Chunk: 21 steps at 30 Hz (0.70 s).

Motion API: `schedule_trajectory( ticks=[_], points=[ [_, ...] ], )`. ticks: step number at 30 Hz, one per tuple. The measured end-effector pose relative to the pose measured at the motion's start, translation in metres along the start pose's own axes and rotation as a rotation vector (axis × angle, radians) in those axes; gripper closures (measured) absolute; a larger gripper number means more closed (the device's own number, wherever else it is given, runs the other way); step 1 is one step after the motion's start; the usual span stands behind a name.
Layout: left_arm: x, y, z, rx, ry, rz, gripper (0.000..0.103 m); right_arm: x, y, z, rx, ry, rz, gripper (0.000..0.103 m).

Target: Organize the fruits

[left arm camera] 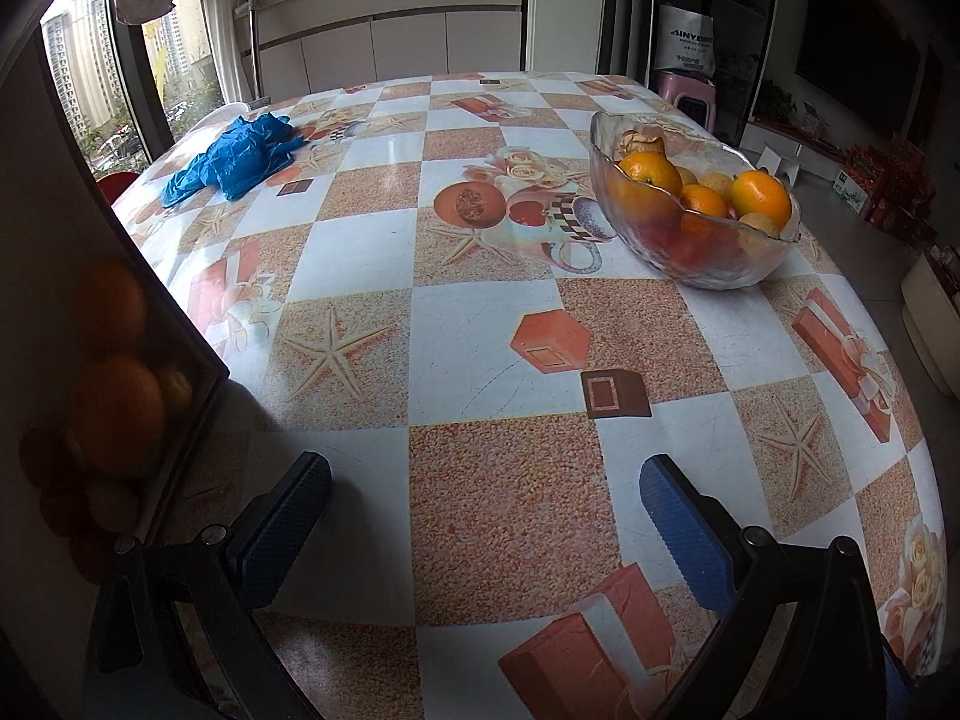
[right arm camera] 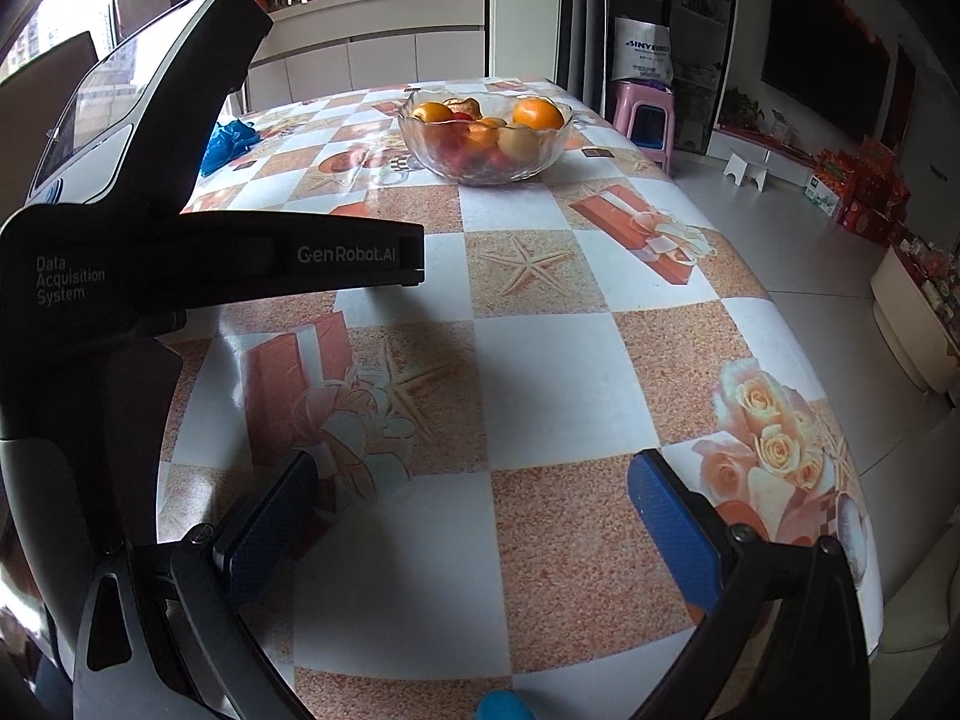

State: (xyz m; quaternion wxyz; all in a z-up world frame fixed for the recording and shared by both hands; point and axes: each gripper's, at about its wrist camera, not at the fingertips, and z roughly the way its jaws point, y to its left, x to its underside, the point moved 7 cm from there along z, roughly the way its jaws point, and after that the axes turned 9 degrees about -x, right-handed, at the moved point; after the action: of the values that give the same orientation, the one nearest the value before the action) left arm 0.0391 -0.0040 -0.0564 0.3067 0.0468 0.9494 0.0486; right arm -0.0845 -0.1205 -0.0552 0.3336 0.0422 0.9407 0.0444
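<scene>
Glass bowl point(right arm camera: 486, 138) of oranges point(right arm camera: 538, 112) is seen far across the table point(right arm camera: 558, 360); both left gripper point(left arm camera: 486, 516) and right gripper point(right arm camera: 474, 510) are held wide open, empty; firm, smooth fruit is judged best grasped across its widest girth

- The oilcloth table cover point(left arm camera: 372, 252) is chequered in white and speckled orange-tan squares, printed with starfish, peach roses and red-orange gift boxes.
- The clear textured glass bowl point(left arm camera: 720, 264) holds bright orange citrus fruits point(left arm camera: 761, 197), pale yellow ones and something red low down.
- The crumpled plastic gloves point(left arm camera: 240, 159) are vivid blue.
- The plastic stool point(right arm camera: 645, 114) is pink.
- The gripper pads point(right arm camera: 672, 528) are blue and fine-dotted on black frames.
</scene>
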Motion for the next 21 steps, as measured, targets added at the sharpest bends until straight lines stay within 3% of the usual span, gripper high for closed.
schedule_trajectory(
  ticks=[21],
  points=[
    [0.0009,-0.0008,0.0004,-0.001,0.0,0.0,0.0,0.0001,0.0003,-0.0003,0.0,-0.001,0.0,0.0]
  ],
)
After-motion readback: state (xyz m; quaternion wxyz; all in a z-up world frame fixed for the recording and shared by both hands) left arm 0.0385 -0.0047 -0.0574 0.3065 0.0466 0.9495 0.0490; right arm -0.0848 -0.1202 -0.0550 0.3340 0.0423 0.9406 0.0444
